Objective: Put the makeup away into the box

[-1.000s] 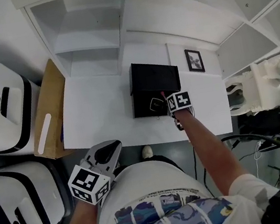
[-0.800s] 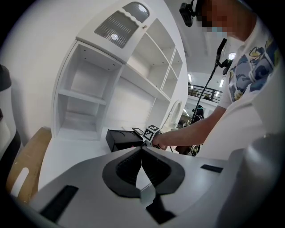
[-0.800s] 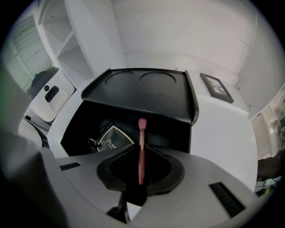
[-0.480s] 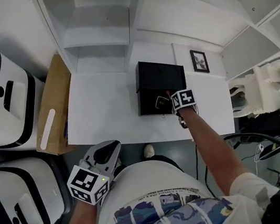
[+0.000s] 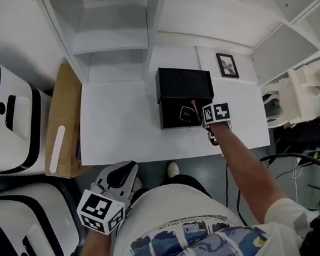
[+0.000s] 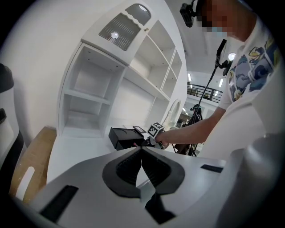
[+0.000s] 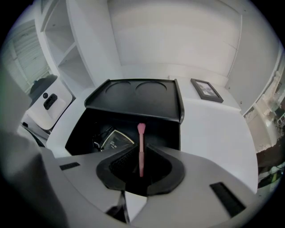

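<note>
A black box [image 5: 182, 84] stands open on the white table [image 5: 123, 124], its lid raised at the back. A dark compact [image 7: 113, 139] with a gold edge lies inside it. My right gripper [image 5: 198, 112] hangs over the box's right front corner, pointing steeply down. Between its pads stands a thin pink makeup stick [image 7: 141, 149], its tip over the box's inside, and the jaws are opening slightly. My left gripper [image 5: 122, 174] stays low by the person's waist, off the table, shut with nothing in it; in the left gripper view its jaws [image 6: 141, 153] meet at the tips.
A small framed picture [image 5: 226, 66] lies to the right of the box. White shelves [image 5: 111, 35] rise behind the table. A brown board [image 5: 62, 125] leans at the table's left edge, with two white-and-black machines [image 5: 0, 114] beyond it.
The right gripper with the pink stick has barely shifted over the box's right side. The left gripper keeps its place by the waist.
</note>
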`<state>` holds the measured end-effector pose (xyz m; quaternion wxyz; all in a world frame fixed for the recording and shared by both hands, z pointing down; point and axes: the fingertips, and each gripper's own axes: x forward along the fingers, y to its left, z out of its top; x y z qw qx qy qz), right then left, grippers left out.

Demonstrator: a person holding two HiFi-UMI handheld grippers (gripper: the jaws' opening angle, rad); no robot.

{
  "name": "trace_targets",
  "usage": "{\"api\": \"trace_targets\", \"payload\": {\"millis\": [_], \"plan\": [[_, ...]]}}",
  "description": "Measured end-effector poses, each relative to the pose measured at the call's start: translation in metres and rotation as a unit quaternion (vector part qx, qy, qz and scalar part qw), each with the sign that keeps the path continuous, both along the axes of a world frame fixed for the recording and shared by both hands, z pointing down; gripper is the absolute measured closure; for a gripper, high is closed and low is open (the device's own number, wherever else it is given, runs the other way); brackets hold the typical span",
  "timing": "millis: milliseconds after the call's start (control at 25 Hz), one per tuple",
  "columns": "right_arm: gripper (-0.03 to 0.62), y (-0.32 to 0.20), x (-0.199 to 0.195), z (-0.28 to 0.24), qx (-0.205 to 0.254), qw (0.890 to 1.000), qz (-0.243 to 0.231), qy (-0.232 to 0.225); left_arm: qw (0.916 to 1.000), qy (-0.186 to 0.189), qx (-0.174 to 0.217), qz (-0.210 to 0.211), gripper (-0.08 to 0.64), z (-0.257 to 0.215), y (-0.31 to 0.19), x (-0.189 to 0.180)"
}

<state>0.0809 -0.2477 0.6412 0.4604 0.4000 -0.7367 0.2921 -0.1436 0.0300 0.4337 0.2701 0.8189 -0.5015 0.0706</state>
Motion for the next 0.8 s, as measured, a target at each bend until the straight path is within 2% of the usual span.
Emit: {"api": "trace_targets", "payload": {"millis": [320, 600, 800], "plan": [[0.545, 0.033, 0.006, -0.046, 0.069, 0.996, 0.005, -0.058, 0.9993, 0.000, 0.008, 0.036, 0.546, -0.001, 0.008, 0.001], [0.560, 0.118, 0.007, -0.071, 0.074, 0.989, -0.019, -0.130, 0.9966, 0.005, 0.005, 0.082, 0.546, 0.008, 0.023, 0.021], [0.565, 0.178, 0.014, -0.082, 0.078, 0.983, -0.046, -0.162, 0.9941, -0.009, 0.012, 0.107, 0.546, 0.009, 0.026, 0.045]]}}
